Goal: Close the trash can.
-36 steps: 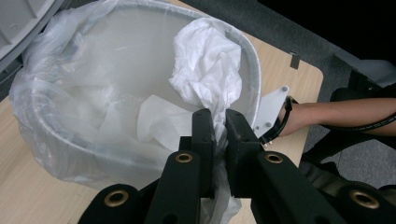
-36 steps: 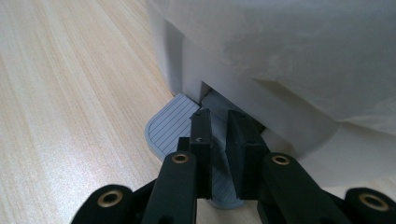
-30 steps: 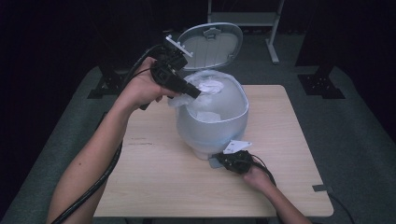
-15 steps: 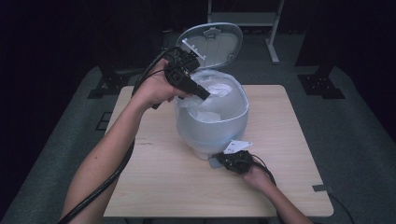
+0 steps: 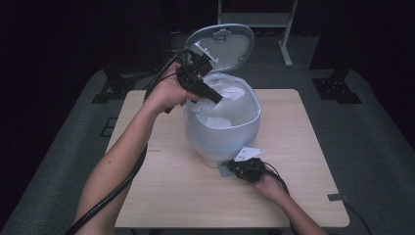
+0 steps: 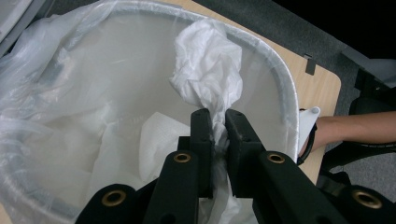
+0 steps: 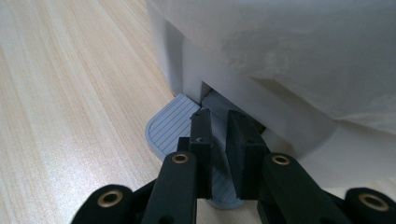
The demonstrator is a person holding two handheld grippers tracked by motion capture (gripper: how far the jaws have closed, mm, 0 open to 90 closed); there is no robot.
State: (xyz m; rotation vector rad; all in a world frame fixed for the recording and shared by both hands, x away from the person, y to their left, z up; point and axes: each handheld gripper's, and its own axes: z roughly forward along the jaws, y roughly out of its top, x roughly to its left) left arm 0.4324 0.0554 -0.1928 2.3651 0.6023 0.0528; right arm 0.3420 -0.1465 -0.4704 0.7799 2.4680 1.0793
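Two tools are at work on a pedal bin [image 5: 222, 132] standing mid-desk [image 5: 161, 196]. Its lid [image 5: 225, 44] is held up while the right tool [image 7: 219, 128], jaws nearly closed, presses the pedal [image 7: 173, 123] at 6 o'clock. A crumpled tissue [image 6: 208, 70], pinched in the left tool [image 6: 219, 130], is held over the lined opening, not yet dropped.

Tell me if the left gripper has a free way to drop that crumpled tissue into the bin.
Probably yes. The left gripper holds the crumpled tissue right over the bin's open mouth, the lid stands up, and only the liner bag lies below.
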